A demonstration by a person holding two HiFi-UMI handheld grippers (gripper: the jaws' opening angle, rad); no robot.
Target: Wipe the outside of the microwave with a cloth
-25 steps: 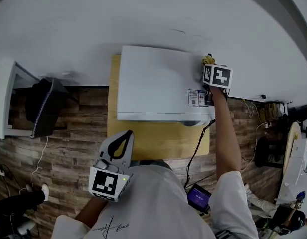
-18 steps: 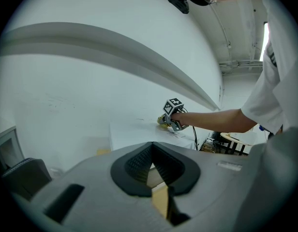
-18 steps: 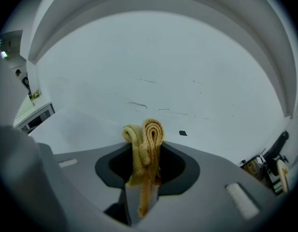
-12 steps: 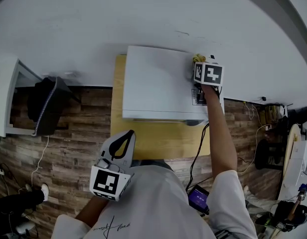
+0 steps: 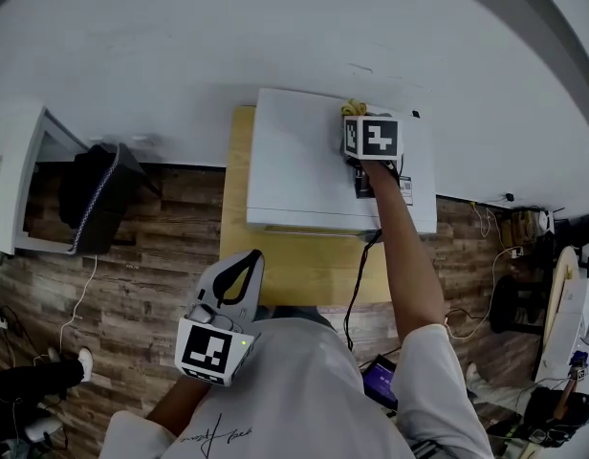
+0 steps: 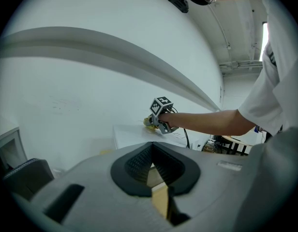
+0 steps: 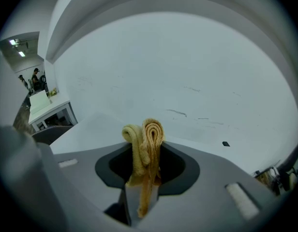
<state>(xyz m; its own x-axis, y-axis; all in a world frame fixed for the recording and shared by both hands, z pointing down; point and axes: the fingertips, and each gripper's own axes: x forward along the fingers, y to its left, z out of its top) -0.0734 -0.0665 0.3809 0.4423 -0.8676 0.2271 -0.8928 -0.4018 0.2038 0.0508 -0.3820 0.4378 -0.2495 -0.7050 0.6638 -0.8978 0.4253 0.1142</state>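
The microwave (image 5: 304, 161) is sitting on the wooden desk (image 5: 304, 268), its back against the white wall. Its flat white top is lying directly beneath the right gripper's jaws.

The right gripper (image 7: 144, 178) is reaching over that top panel, toward its rear edge. Its jaws are pinching a folded yellow cloth (image 7: 146, 144), and the folds are standing up past the jaw tips. In the head view the cloth is showing just ahead of the jaws, on or just above the top panel; contact cannot be confirmed.

The left gripper (image 6: 156, 178) is hanging near the person's body, well short of the microwave. Its jaws are pressed together with nothing between them.

Step in hand, as judged: wiping the top panel. The next move is calling for the cloth to be pressed flat and drawn across the panel, then carried to the side walls and the door.
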